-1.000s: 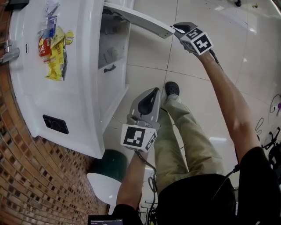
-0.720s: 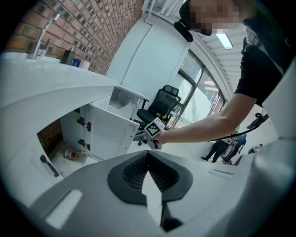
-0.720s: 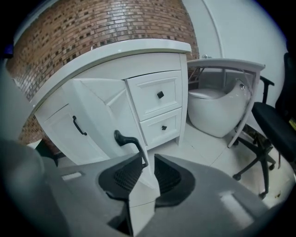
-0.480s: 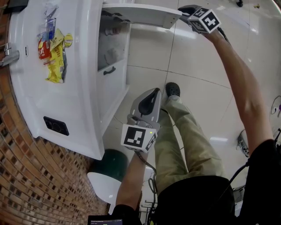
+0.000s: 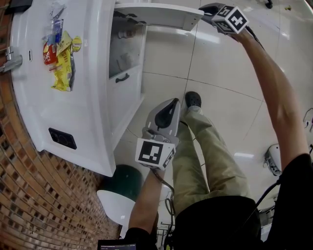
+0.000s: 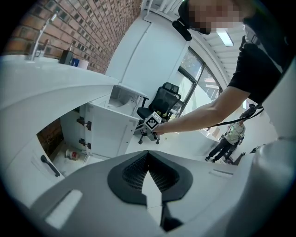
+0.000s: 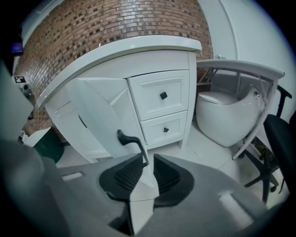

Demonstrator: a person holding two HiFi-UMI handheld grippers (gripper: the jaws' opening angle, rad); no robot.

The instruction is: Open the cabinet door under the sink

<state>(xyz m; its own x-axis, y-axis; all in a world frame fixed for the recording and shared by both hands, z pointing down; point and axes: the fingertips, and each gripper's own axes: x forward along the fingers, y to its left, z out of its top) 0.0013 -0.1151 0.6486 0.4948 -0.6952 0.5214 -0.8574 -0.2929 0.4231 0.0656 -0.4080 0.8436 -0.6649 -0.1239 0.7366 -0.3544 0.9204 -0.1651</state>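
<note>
The white cabinet door [image 5: 156, 14] under the sink stands swung out from the vanity [image 5: 93, 97]. My right gripper [image 5: 205, 9] is at its free edge. In the right gripper view the door's edge [image 7: 99, 111] fills the space between the pads of my right gripper [image 7: 144, 173], and its black handle [image 7: 132, 141] ends at the left pad. These jaws have just been closing, and they are shut on the door. My left gripper [image 5: 172, 103] hangs lower over the floor, shut and holding nothing, as the left gripper view [image 6: 148, 155] also shows.
Snack packets [image 5: 61, 53] lie on the vanity top. A second door with a black handle [image 5: 122, 76] stays shut. A green bin [image 5: 124, 180] stands by the vanity. Two drawers [image 7: 162, 97], a white basin [image 7: 226, 115] and an office chair [image 7: 280, 134] lie to the right. My shoe [image 5: 191, 99] is beneath.
The right gripper moved up and to the right in the head view, and the door swung further out with it. Over the last half second it barely moved. The left gripper stayed put.
</note>
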